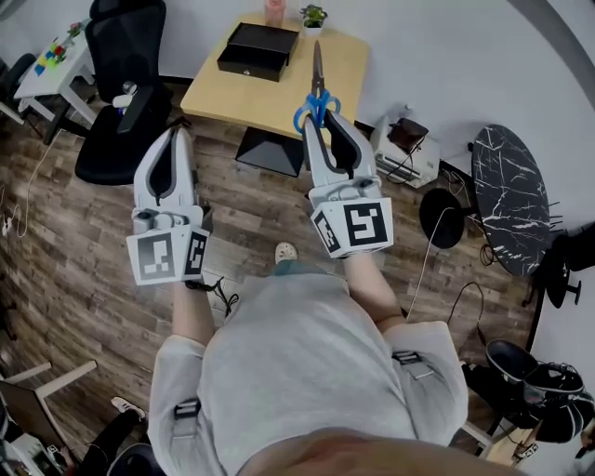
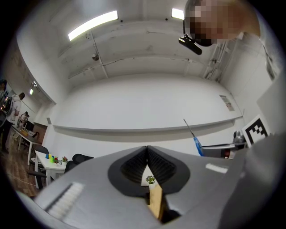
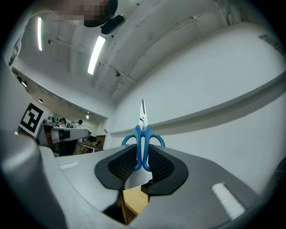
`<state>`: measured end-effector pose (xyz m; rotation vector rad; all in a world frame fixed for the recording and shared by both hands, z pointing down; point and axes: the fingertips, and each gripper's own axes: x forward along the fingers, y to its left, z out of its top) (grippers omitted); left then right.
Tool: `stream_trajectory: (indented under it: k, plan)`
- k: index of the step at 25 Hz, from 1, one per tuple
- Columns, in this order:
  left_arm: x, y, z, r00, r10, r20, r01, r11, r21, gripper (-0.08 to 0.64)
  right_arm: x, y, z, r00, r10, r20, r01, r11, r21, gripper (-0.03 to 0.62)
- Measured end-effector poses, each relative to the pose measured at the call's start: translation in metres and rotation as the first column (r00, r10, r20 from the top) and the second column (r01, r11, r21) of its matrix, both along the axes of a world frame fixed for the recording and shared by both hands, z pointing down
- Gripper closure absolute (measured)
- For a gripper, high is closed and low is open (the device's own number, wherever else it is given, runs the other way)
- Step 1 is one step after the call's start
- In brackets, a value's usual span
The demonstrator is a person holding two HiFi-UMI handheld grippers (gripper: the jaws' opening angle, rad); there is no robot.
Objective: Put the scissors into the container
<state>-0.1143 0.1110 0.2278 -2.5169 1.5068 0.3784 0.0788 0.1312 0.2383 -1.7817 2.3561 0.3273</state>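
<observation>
Scissors, a single blue-handled pair, are clamped by the handle loops in my right gripper. In the right gripper view the two ribbed pads squeeze both loops of the scissors and the closed blades stick straight out past the jaw tips. In the head view they show in front of the near right part of the wooden table, off its surface. One black container sits open at the table's far side, with one small potted plant and one pink cup beyond it at the far edge. My left gripper is off the table's near left corner, its jaws pressed together at the tips on nothing.
</observation>
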Motion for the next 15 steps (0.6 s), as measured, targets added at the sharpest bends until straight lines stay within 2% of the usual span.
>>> stream_trajectory:
  k: [7, 11, 15]
  plan:
    - [0.014, -0.036, -0.001, 0.999, -0.038, -0.029, 0.039, 0.999, 0.023, 0.502, 0.013, -0.038, -0.002, 0.999, -0.047, -0.016, 0.047, 0.999, 0.020, 0.509]
    - [0.043, -0.062, -0.004, 0.999, -0.028, -0.017, 0.029, 0.999, 0.023, 0.502, 0.035, -0.068, 0.003, 0.998, -0.065, -0.009, 0.065, 0.998, 0.013, 0.509]
    - [0.052, -0.077, 0.008, 0.998, -0.053, 0.013, 0.053, 0.999, 0.007, 0.502, 0.045, -0.088, 0.007, 0.997, -0.077, 0.010, 0.077, 0.997, 0.000, 0.509]
